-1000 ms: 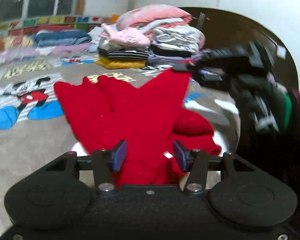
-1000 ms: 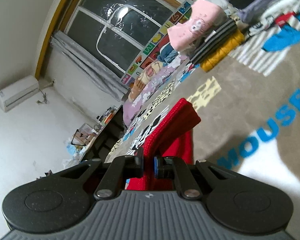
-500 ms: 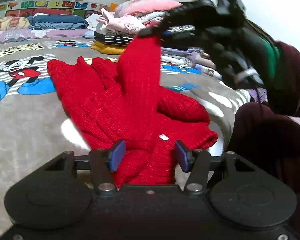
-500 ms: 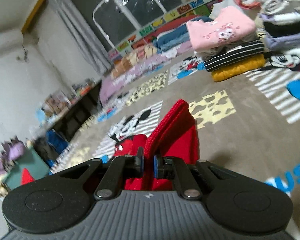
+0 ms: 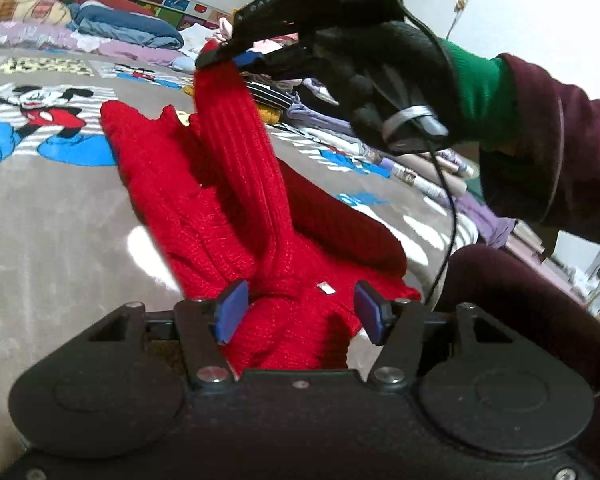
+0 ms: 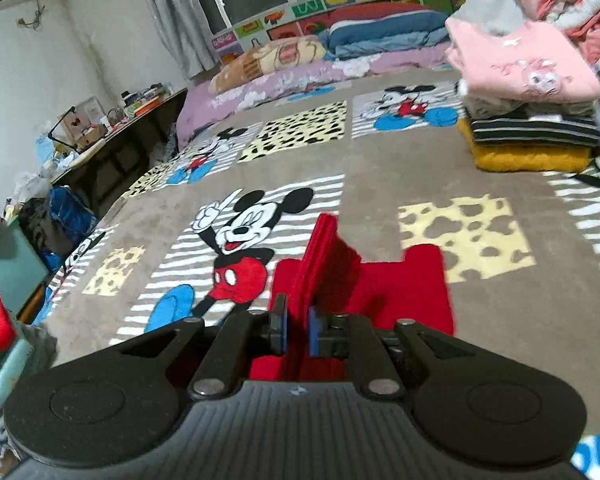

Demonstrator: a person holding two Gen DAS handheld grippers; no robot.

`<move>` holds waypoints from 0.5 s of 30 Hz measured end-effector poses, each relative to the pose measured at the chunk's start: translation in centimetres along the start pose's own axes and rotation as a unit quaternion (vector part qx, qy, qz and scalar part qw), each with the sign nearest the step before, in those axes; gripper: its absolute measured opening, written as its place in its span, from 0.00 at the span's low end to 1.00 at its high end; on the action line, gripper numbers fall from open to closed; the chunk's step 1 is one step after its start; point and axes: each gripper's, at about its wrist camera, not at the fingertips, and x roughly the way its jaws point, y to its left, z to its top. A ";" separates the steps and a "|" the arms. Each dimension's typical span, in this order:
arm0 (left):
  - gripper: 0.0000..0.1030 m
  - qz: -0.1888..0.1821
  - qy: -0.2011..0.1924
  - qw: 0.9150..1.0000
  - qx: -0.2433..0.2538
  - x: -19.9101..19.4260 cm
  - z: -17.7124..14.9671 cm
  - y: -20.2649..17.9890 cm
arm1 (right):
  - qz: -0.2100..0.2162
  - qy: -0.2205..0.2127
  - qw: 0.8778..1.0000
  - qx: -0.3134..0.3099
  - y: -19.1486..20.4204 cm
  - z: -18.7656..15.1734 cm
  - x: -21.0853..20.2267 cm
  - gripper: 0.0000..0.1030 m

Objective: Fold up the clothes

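Note:
A red knitted sweater [image 5: 204,200] lies on the cartoon-print blanket [image 5: 60,208]. My left gripper [image 5: 302,310] sits low at its near end. The jaws are opening, with bunched knit between the blue pads [image 5: 230,310]; the right pad stands clear of the cloth. My right gripper [image 5: 224,54], held by a black-gloved hand [image 5: 380,80], holds one sleeve [image 5: 236,140] up by its cuff above the sweater body. In the right wrist view the cuff [image 6: 320,256] stands between the right gripper's [image 6: 298,328] narrow jaws, which are starting to open.
A stack of folded clothes [image 6: 532,92] stands at the blanket's far right. Pillows and rolled bedding [image 6: 340,40] line the window side. A cluttered desk [image 6: 112,128] is off the bed's left edge. The person's knee [image 5: 520,300] is right of the left gripper.
The right gripper has carried the sleeve up and leftward across the sweater body and rolled level. The left gripper's jaws have spread slightly and it has shifted a little.

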 end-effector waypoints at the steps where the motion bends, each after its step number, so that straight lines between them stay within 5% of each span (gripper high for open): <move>1: 0.58 -0.004 -0.002 1.000 -0.007 -0.1 0.0 0.2 | 0.001 0.002 1.000 0.006 0.0 0.1 0.3 0.21; 3: 0.59 -0.011 -0.005 1.000 -0.021 -0.3 0.1 0.5 | 0.015 -0.010 1.000 0.017 -0.2 0.4 0.4 0.33; 7: 0.62 -0.022 -0.009 0.999 -0.037 -0.5 0.2 0.9 | 0.034 -0.033 0.999 0.027 -1.4 0.6 -0.5 0.38; 15: 0.64 -0.029 -0.008 0.998 -0.052 -0.5 0.3 1.0 | 0.045 0.042 0.998 -0.007 -3.4 -2.1 1.7 0.45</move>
